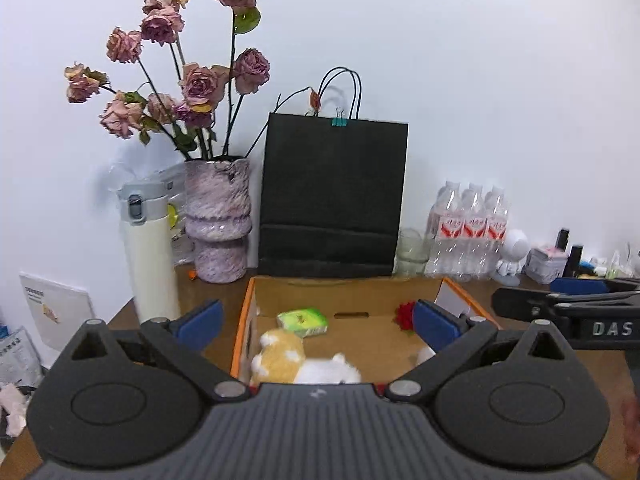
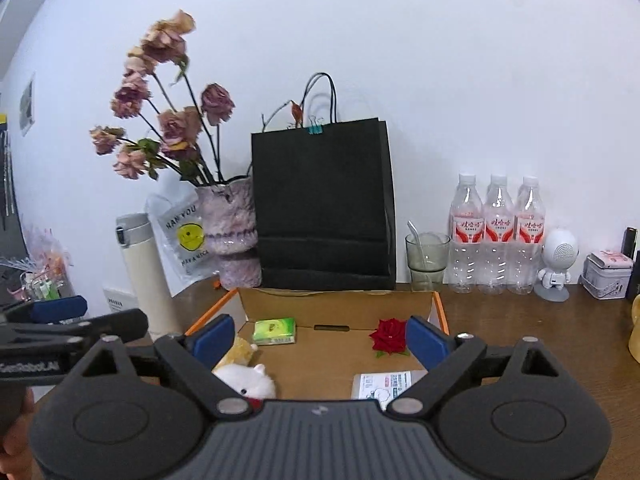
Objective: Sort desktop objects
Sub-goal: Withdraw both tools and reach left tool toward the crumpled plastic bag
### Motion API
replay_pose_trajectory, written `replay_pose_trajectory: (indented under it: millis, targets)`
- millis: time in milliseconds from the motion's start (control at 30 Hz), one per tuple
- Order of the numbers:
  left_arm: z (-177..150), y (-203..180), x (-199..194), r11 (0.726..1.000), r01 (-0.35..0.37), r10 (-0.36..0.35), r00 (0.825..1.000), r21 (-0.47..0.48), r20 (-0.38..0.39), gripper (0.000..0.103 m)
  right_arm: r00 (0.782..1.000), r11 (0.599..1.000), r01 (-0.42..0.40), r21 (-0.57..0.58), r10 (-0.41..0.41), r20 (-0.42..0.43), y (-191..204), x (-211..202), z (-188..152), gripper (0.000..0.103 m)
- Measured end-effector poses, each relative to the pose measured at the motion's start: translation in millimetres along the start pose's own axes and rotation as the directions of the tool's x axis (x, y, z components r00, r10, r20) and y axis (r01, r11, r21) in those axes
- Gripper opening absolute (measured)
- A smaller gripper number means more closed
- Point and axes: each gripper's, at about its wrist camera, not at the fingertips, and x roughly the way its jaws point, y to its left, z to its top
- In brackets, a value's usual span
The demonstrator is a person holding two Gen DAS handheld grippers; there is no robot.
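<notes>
A cluttered personal desk in an office or home room.

On a brown wooden bench [image 2: 520,320] against a white wall stand dried roses in a vase [image 2: 236,236], a thermos [image 2: 144,272], a black paper bag [image 2: 324,208], three water bottles [image 2: 498,236] and a drinking glass [image 2: 426,256].

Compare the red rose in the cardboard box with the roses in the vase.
The red rose is vivid red with fresh-looking petals; the roses in the vase are faded pink-brown and shrivelled. The red rose lies low on the floor of the cardboard box; the vase roses stand on long stems in the mottled pink vase behind the box. Both are roses.
</notes>
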Motion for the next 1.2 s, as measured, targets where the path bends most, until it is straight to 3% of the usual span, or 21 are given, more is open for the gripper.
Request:
replay_pose_trajectory:
  millis: [100,333,467,567,667,767,900,1133,1200]
  targets:
    - [-17.7,-2.9,-22.4,0.999,-0.029,0.03,0.999,0.027,-0.024,0.103,1.0,1.0,-0.001,-0.015,0.001,-0.009,4.9,-20.7,-22.4,0.094]
    - [-82.0,-5.6,-68.7,1.0,0.013,-0.011,0.992,0.016,-0.128,0.103,0.998,1.0,-0.026,0.009,0.027,-0.051,10.1,-79.6,-96.1,0.098]
    - [-128.3,0.7,-94.2,1.0,0.004,-0.008,0.979,-0.023,-0.204,0.103,0.991,0.998,-0.043,0.037,0.047,-0.128,10.0,-107.4,-139.8,0.098]
    - [-147.3,4.4,-105.3,1.0,-0.017,0.014,0.966,-0.01,-0.259,0.103,0.989,0.999,-0.044,-0.023,0.04,-0.144,16.4,-124.8,-158.8,0.098]
    - [-153.1,16.1,-113.7,0.998,-0.02,0.001,0.962,-0.066,-0.271,0.103,0.987,0.996,0.008,-0.092,-0.023,-0.161,22.3,-131.5,-168.7,0.098]
    - [-150.6,22.5,-105.7,0.996,-0.012,-0.012,0.961,-0.084,-0.278,0.103,0.984,0.997,-0.012,-0.083,-0.004,-0.18,20.9,-126.1,-167.6,0.098]
    - [-137.2,18.7,-79.0,0.998,-0.042,0.028,0.965,-0.048,-0.263,0.103,0.984,0.997,-0.039,-0.062,0.027,-0.178,22.7,-112.2,-161.8,0.097]
    - [-110.1,16.9,-11.4,0.999,-0.021,0.015,0.977,-0.024,-0.212,0.103,0.973,0.99,-0.107,-0.087,0.087,-0.213,30.6,-81.2,-154.0,0.09]
    - [-103.2,18.8,9.4,0.998,-0.055,0.051,0.975,-0.014,-0.215,0.103,0.971,0.99,-0.114,-0.088,0.092,-0.221,32.2,-68.9,-150.8,0.09]
